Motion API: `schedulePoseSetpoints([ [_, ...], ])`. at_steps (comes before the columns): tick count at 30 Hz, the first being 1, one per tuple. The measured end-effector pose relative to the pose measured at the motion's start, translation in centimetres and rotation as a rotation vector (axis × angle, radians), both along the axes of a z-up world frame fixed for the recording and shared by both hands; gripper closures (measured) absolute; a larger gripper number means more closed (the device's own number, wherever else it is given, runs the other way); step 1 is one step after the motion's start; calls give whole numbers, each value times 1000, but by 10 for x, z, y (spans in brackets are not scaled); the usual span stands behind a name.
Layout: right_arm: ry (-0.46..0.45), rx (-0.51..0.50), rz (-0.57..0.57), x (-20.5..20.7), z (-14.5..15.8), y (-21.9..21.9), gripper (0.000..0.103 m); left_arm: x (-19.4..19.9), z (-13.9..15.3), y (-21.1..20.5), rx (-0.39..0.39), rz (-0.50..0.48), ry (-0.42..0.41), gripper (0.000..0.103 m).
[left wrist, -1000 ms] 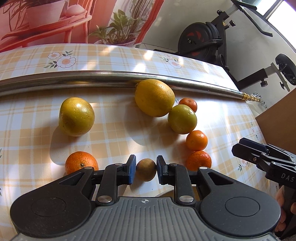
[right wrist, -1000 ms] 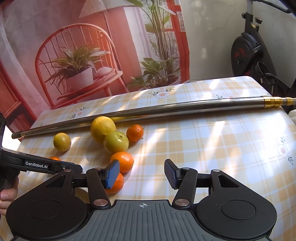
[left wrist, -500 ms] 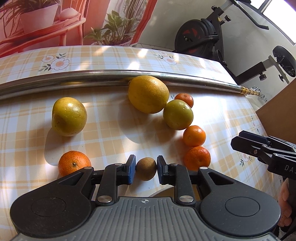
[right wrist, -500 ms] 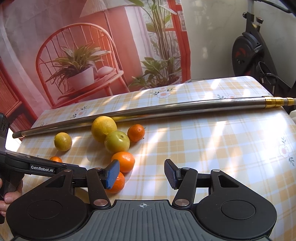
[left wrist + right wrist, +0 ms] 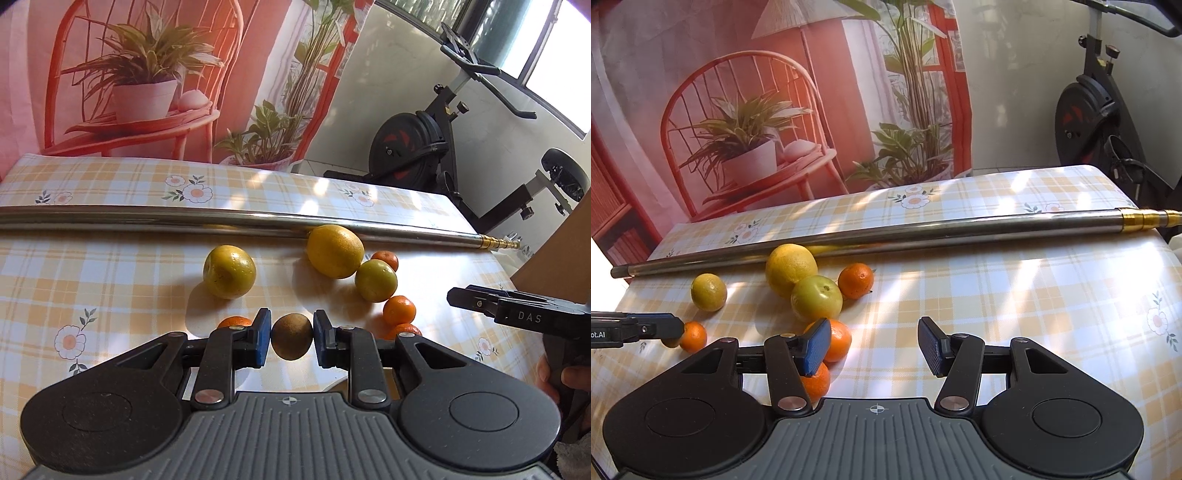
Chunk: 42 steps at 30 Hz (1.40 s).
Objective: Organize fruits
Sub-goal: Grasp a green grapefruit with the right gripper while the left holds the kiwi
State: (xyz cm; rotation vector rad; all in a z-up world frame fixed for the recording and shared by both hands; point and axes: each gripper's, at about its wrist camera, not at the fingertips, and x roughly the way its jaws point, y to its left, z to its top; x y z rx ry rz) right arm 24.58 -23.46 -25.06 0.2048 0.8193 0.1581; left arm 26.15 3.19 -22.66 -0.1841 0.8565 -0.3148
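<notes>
My left gripper (image 5: 291, 338) is shut on a small brown fruit (image 5: 291, 341) and holds it above the checked tablecloth. Beyond it lie a yellow-green citrus (image 5: 229, 271), a big yellow citrus (image 5: 335, 251), a green fruit (image 5: 376, 280) and several small oranges, one (image 5: 399, 310) beside the green fruit. My right gripper (image 5: 872, 345) is open and empty, just right of two oranges (image 5: 838, 339). The same pile shows in the right wrist view: the big yellow citrus (image 5: 791, 269), the green fruit (image 5: 816, 298), the yellow-green citrus (image 5: 708, 292).
A long steel pole (image 5: 221, 221) lies across the table behind the fruit, also in the right wrist view (image 5: 923, 236). An exercise bike (image 5: 417, 147) stands past the table's far right edge. A printed backdrop hangs behind.
My left gripper has risen and tilted up with the brown fruit, so the fruit pile sits farther off. The right gripper has barely moved.
</notes>
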Motion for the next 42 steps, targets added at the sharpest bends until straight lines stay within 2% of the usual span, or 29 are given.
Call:
schedulePoseSetpoints([
  [7, -30, -28, -6, 9, 1, 3, 57, -7, 11, 28, 5, 86, -27, 77],
  [15, -27, -29, -3, 10, -1, 6, 57, -14, 9, 41, 7, 122, -24, 77],
  [26, -20, -28, 16, 9, 2, 10, 57, -20, 10, 33, 11, 90, -43, 77],
  [32, -42, -33, 101, 15, 4, 24, 57, -25, 11, 28, 12, 81, -62, 77],
  [36, -39, -19, 165, 31, 0, 39, 57, -28, 10, 25, 5, 70, -69, 77],
  [42, 10, -33, 175, 53, -16, 54, 57, -30, 6, 25, -14, 62, -60, 77],
])
